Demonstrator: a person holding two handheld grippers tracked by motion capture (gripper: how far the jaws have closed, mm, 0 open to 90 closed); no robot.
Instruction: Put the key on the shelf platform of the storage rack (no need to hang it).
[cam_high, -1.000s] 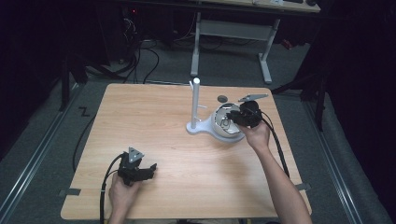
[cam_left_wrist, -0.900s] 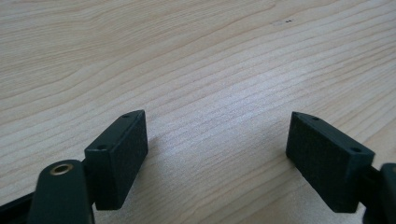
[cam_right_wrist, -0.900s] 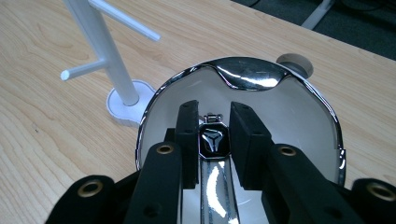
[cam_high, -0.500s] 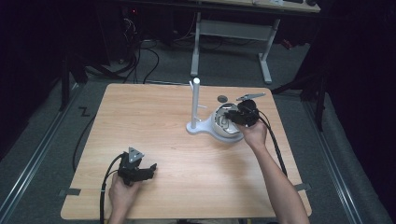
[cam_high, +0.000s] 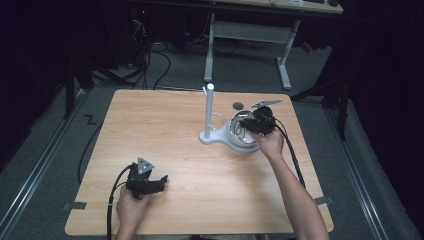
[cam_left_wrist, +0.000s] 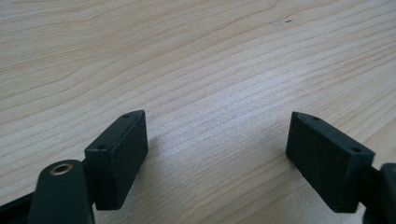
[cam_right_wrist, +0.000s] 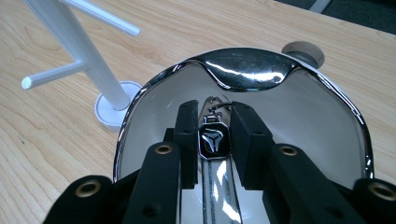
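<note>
A shiny silver bowl (cam_high: 234, 143) (cam_right_wrist: 356, 122) sits at the foot of a white peg stand (cam_high: 209, 107) (cam_right_wrist: 88, 56) on the table's right half. My right gripper (cam_high: 246, 125) (cam_right_wrist: 212, 111) reaches into the bowl from the right. Its jaws are shut on a small black octagonal piece (cam_right_wrist: 213, 142) with a three-armed mark, which is fixed to a shiny metal strap (cam_right_wrist: 217, 186). My left gripper (cam_high: 161, 182) (cam_left_wrist: 217, 126) rests near the front left edge of the wooden table (cam_left_wrist: 187, 46), open, with bare wood between its jaws.
A small round grey disc (cam_high: 238, 105) (cam_right_wrist: 303, 52) lies on the table just behind the bowl. The stand's thin pegs (cam_right_wrist: 51, 77) stick out to the side near the bowl. Cables trail from both grippers toward the person.
The right hand and gripper have shifted slightly left, deeper over the bowl. The left gripper has not moved.
</note>
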